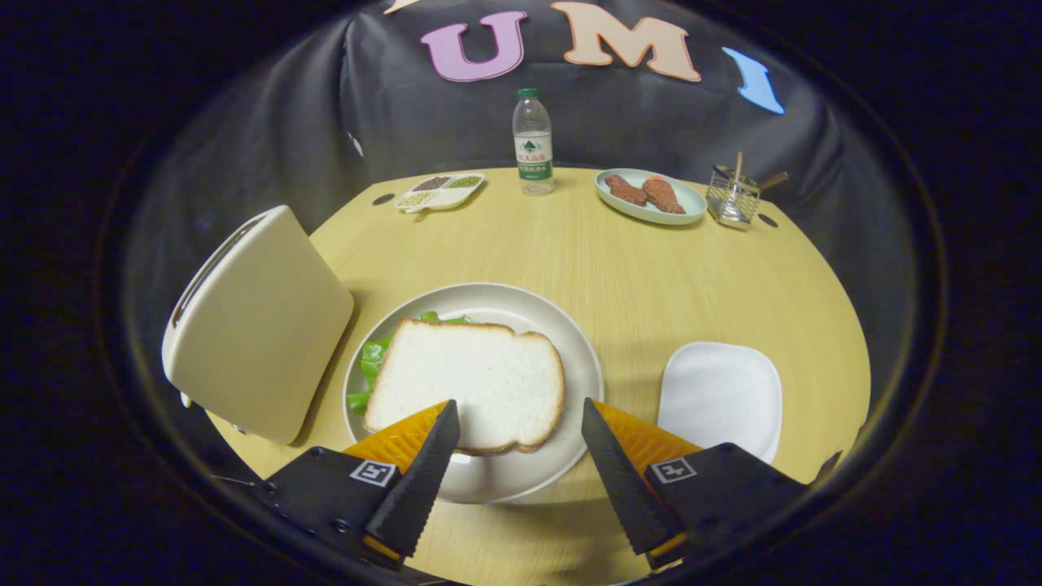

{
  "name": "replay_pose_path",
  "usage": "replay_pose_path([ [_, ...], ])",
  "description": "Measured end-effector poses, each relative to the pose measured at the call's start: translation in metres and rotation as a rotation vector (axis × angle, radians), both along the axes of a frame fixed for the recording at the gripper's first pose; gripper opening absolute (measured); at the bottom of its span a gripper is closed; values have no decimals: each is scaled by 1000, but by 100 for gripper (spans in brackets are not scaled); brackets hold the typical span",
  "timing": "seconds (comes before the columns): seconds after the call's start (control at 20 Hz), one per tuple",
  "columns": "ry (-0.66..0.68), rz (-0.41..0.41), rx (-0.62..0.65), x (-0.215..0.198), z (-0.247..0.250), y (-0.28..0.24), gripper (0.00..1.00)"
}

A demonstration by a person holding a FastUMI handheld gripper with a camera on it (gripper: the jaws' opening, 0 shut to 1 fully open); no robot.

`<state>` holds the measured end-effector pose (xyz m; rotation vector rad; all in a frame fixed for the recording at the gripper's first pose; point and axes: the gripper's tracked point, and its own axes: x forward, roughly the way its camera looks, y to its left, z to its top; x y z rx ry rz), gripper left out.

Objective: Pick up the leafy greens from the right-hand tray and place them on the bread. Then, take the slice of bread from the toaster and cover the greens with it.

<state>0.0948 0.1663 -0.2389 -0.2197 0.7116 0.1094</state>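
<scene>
Claw (518, 443) spread wide, holding nothing, its tips over the near rim of the round plate (582, 358). Plate holds bread slice (468, 384) lying over leafy greens (372, 362) (green edge showing beside the toaster (256, 325)). Right-hand tray (720, 395) bare. Far tabletop (570, 252): oval dish (688, 203) with two meat pieces (645, 192).

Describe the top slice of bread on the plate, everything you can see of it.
The top slice of bread is white with a thin tan crust and a soft, fine crumb. It lies flat on the round cream plate, covering the leafy greens, which peek out along the edges facing the toaster and the far side. Its near edge sits between the spread fingers of the hand-held gripper, which is open and touches nothing.
</scene>
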Motion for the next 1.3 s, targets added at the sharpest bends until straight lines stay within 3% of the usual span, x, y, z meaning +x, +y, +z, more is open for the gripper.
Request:
replay_pose_path([
  [0.2, -65, 20, 24, 2, 17, 5, 97],
  [0.6, -458, 80, 92, 15, 131, 2, 97],
  [0.9, -602, 90, 120, -9, 194, -17, 97],
  [1.3, -797, 46, 140, -43, 265, -72, 97],
])
